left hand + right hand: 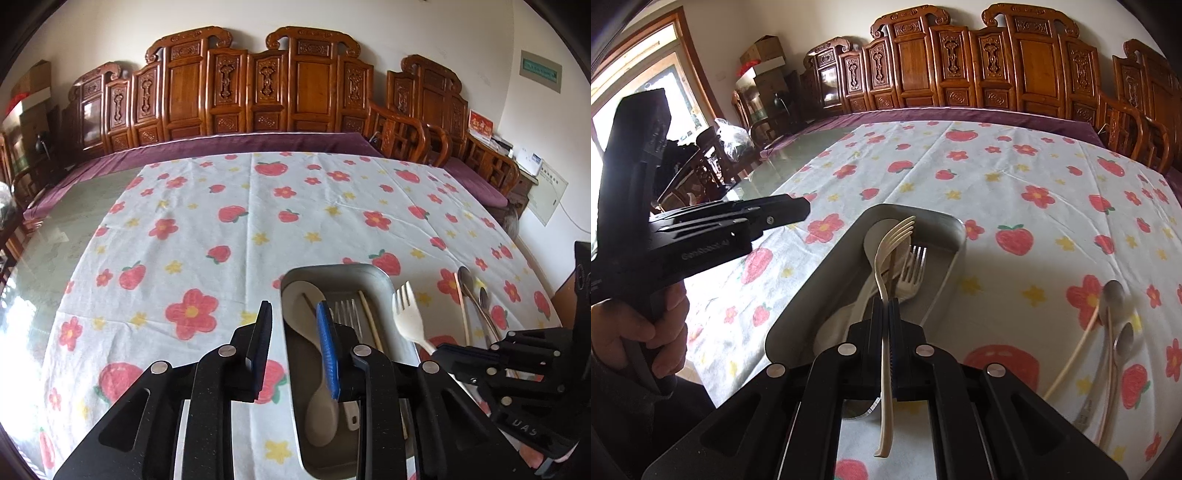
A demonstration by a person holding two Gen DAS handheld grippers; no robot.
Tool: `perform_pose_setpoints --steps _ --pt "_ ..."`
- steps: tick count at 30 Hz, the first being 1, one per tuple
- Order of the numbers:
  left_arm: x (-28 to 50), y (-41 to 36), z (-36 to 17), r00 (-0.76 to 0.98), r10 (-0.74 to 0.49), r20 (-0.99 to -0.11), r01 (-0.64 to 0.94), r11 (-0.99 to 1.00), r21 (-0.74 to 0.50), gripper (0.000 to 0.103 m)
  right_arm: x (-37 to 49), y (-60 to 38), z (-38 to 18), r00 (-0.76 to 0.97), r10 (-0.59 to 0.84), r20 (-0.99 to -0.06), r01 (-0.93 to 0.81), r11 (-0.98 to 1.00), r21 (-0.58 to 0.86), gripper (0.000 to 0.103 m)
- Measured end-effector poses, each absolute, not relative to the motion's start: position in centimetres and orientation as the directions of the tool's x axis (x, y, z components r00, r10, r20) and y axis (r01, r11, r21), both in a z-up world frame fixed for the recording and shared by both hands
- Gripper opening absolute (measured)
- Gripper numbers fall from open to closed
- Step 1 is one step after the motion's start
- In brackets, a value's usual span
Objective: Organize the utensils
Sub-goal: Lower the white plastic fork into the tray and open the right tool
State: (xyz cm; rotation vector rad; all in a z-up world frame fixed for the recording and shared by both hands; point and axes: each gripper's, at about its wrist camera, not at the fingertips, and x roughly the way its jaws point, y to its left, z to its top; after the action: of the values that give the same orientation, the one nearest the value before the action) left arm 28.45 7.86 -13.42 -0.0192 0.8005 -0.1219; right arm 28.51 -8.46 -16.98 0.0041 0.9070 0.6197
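Flowered tablecloth over glass table; carved wooden bench (purple cushion) behind.

Tablecloth beyond and left of metal tray lies bare. Right of tray, spoons and chopstick obstruct.

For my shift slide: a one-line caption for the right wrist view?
Right gripper shut on a cream plastic fork above the metal tray of utensils; two spoons wait on the floral tablecloth.

Carved wooden bench along white wall, daylit window at left.
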Motion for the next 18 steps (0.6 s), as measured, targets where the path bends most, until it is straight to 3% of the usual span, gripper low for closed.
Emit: perform_pose_setpoints --steps 5,18 --pt "28.3 9.6 -12.9 0.696 -0.114 -0.709 0.078 0.994 -0.083 0.029 29.7 -6.9 -17.9 0.437 0.502 -0.747 -0.468 0.836 0.288 0.004" --pt "28.0 11.4 -12.5 0.708 -0.106 -0.698 0.049 0.994 -0.101 0.032 32.4 -4.3 -20.0 0.418 0.487 -0.767 -0.417 0.853 0.314 0.007"
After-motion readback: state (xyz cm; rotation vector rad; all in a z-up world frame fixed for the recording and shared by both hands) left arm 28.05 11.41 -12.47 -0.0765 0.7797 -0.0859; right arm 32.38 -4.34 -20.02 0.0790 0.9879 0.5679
